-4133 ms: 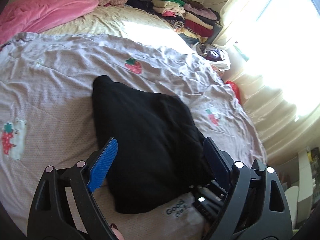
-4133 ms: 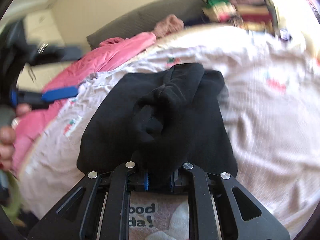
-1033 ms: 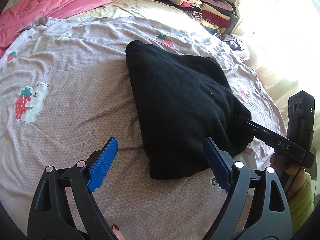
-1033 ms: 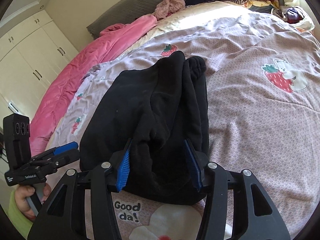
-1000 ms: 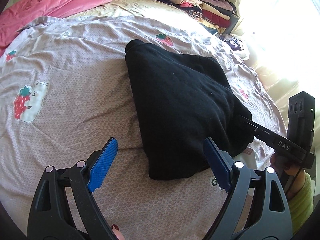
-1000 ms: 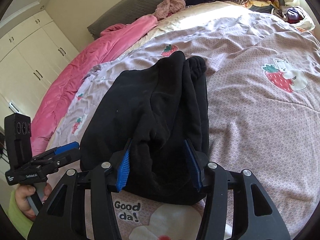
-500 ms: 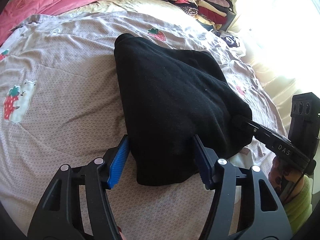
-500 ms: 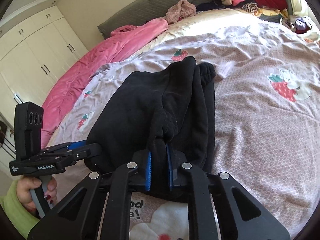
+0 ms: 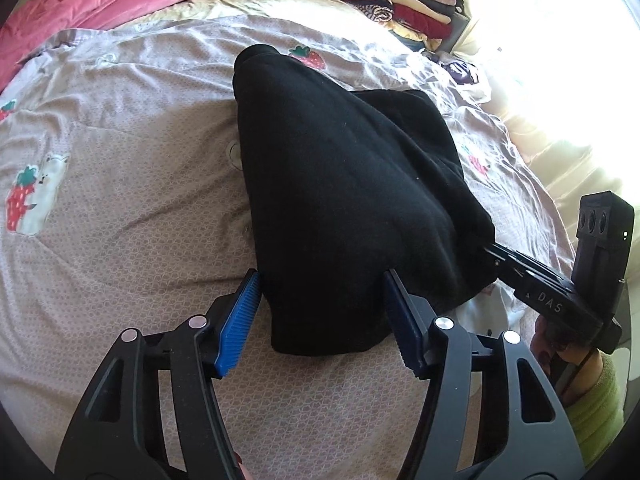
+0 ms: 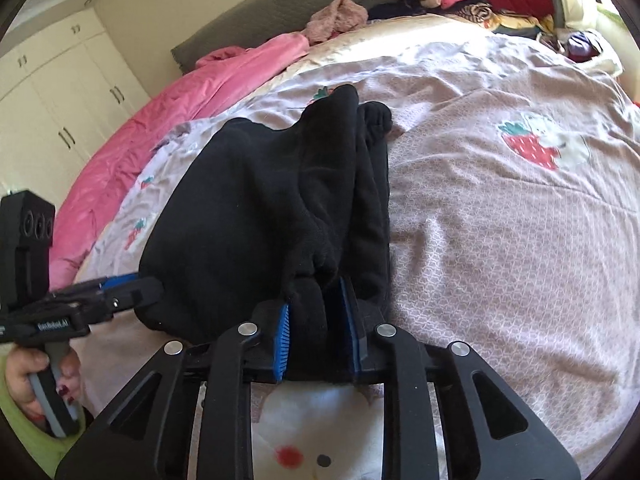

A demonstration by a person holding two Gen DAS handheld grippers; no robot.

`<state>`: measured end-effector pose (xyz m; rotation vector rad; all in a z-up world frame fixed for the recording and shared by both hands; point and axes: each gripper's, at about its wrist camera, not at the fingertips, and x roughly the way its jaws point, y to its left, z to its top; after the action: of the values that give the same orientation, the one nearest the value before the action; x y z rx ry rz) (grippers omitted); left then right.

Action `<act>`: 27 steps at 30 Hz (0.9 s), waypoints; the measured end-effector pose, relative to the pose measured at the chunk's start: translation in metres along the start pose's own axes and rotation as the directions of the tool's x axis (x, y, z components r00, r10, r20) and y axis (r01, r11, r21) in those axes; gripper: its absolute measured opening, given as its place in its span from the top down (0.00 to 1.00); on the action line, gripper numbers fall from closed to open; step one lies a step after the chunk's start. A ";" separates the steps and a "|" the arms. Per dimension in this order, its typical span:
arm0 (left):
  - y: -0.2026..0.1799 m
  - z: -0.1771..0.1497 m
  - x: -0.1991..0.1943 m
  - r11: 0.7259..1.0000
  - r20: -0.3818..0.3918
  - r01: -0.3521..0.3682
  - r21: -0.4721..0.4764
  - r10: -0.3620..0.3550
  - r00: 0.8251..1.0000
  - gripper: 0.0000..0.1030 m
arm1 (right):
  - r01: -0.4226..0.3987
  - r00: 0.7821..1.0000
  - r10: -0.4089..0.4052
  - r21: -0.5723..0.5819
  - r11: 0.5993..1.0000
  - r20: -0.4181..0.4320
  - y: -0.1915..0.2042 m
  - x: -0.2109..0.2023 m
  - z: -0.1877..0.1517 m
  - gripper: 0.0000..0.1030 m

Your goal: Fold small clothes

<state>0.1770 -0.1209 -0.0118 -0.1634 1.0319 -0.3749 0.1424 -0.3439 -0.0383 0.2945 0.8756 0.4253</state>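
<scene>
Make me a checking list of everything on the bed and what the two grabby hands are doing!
Surface: bedspread, pale, wrinkled, with strawberry pictures.
Job's things: black garment, folded into a thick bundle, lying on the bedspread.
Clutter: pink blanket along the far side; stack of folded clothes at the far corner; fuzzy pink item by the headboard.
Grippers: left gripper open, its fingers either side of the garment's near end; right gripper shut on a thick edge of the garment.
Cables: nothing seen.
Surroundings: white wardrobe doors; bright curtained window.
</scene>
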 end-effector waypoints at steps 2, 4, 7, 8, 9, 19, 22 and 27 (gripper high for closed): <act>0.000 -0.001 -0.002 1.000 0.005 -0.001 0.000 0.001 1.000 0.48 | 0.023 1.000 -0.023 -0.012 1.000 -0.001 0.006 -0.002 0.001 0.77; -0.001 -0.001 -0.005 1.000 0.015 0.000 0.002 0.000 1.000 0.48 | 0.046 0.999 -0.046 -0.031 0.998 0.004 0.013 -0.006 0.002 0.74; -0.002 -0.001 -0.012 1.000 0.029 0.002 0.001 -0.002 1.000 0.47 | 0.088 0.996 -0.087 -0.066 0.994 0.029 0.024 -0.016 0.003 0.68; -0.002 -0.001 -0.016 1.000 0.037 0.002 0.004 -0.002 0.999 0.47 | 0.100 0.995 -0.097 -0.072 0.992 0.035 0.026 -0.019 0.003 0.63; -0.003 -0.002 -0.018 1.000 0.043 0.001 0.007 -0.002 0.999 0.47 | 0.117 0.993 -0.114 -0.081 0.990 0.043 0.028 -0.022 0.003 0.60; -0.004 -0.008 -0.041 1.000 0.083 0.001 0.026 -0.003 0.997 0.41 | 0.185 0.976 -0.175 -0.063 0.981 0.132 0.038 -0.059 -0.005 0.42; -0.002 -0.012 -0.050 1.000 0.101 -0.005 0.021 0.002 0.995 0.35 | 0.203 0.968 -0.191 -0.060 0.977 0.162 0.044 -0.070 -0.008 0.33; -0.001 -0.019 -0.069 1.000 0.139 -0.024 0.020 0.021 0.990 0.19 | 0.214 0.956 -0.196 -0.062 0.975 0.220 0.056 -0.088 -0.015 0.13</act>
<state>0.1296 -0.0947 0.0341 -0.1566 0.8913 -0.3491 0.0675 -0.3357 0.0354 0.1645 0.6682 0.2313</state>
